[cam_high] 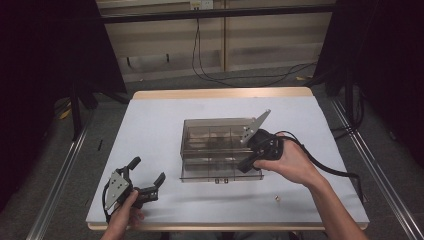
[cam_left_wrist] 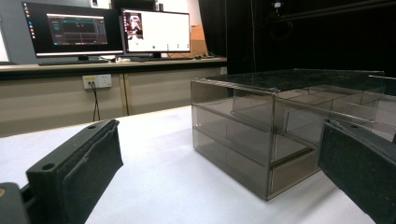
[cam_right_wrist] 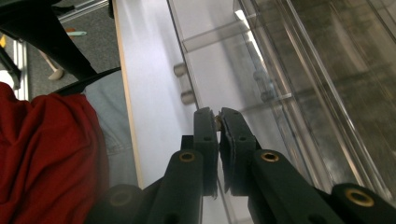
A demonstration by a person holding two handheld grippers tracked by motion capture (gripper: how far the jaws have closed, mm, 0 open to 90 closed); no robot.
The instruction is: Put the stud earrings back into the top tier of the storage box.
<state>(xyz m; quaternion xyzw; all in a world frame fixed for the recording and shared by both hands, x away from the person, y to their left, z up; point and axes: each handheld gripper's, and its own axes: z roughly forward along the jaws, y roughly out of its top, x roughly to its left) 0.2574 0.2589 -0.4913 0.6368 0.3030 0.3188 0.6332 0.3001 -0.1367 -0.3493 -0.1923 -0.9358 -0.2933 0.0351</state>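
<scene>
1. A smoky transparent acrylic drawer cabinet (cam_high: 220, 142) sits near the middle of the white tabletop (cam_high: 150, 130), its long side running left to right across the person's view; the lowest drawer (cam_high: 220, 175) is pulled out toward the person.

2. The right hand-held gripper (cam_high: 246, 165) is at the right end of that drawer's front edge, gripped by the person's right hand (cam_high: 285, 162). In the right gripper view its black jaws are closed almost flat together on something small and pale at their tips (cam_right_wrist: 217, 122), which looks like the drawer's thin front wall or a small item; which one cannot be told.

3. Two small round metal knobs (cam_right_wrist: 184, 84) on the drawer front show just beyond the jaws in the right gripper view, toward the drawer's middle.

4. The left hand-held gripper (cam_high: 147, 175) hovers low over the near-left part of the tabletop, well apart from the cabinet, its padded jaws spread wide and holding nothing. From its own camera, the cabinet (cam_left_wrist: 280, 126) lies ahead and to the right.

5. The right hand is clearly the nearer one. Any coming slide of the drawer would likely run along the cabinet's short axis, toward or away from the person.

6. A tiny brass-coloured object (cam_high: 276, 199) lies on the tabletop near the front edge, right of the drawer.
</scene>
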